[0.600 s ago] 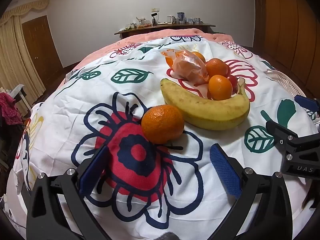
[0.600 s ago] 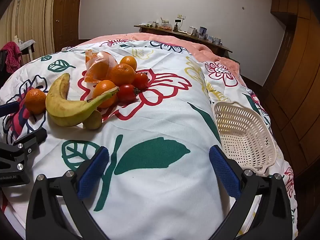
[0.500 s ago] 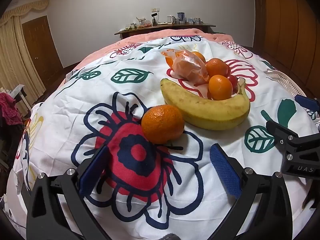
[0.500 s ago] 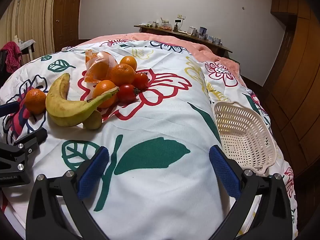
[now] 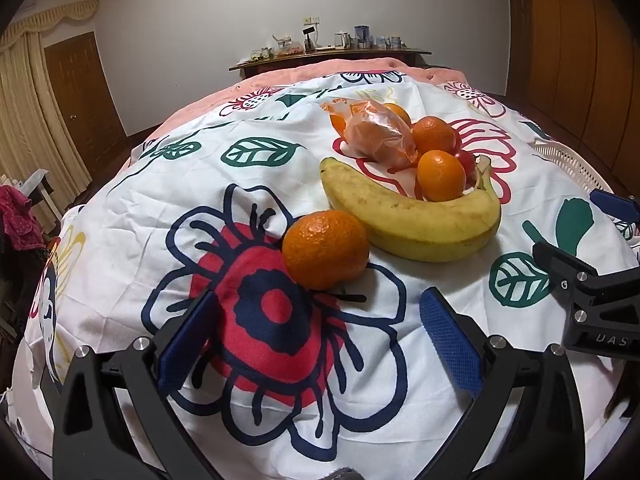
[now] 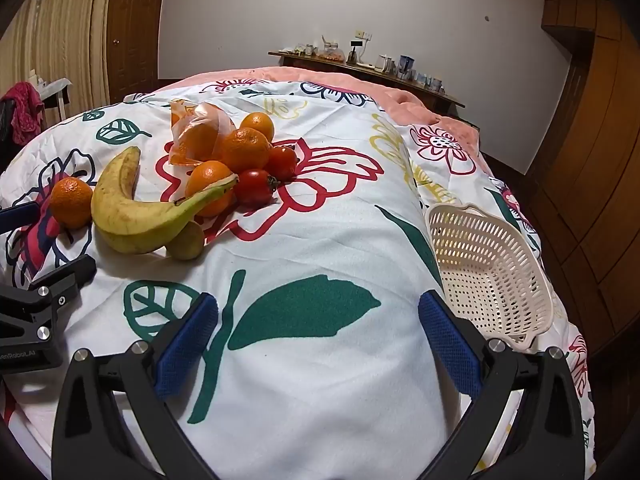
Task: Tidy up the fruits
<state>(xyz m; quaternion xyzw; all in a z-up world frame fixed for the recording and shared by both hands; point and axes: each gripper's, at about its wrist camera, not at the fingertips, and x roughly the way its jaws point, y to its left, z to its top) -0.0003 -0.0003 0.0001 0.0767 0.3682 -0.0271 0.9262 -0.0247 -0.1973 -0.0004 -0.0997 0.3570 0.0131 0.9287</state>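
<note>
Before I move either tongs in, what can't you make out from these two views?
- Orange bag: its wrinkled plastic blurs the count of oranges inside, in both views.
- Small greenish fruit: right view only; the banana covers part of it, so its kind is unclear.
- Basket: in the left view just a sliver of rim at the right edge.
- Shelf items: too small in both views.

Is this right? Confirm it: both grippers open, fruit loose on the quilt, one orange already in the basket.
Not quite. The basket is empty, as the right wrist view shows. The oranges lie on the quilt with the banana. The rest holds: left gripper and right gripper are both open.
</note>
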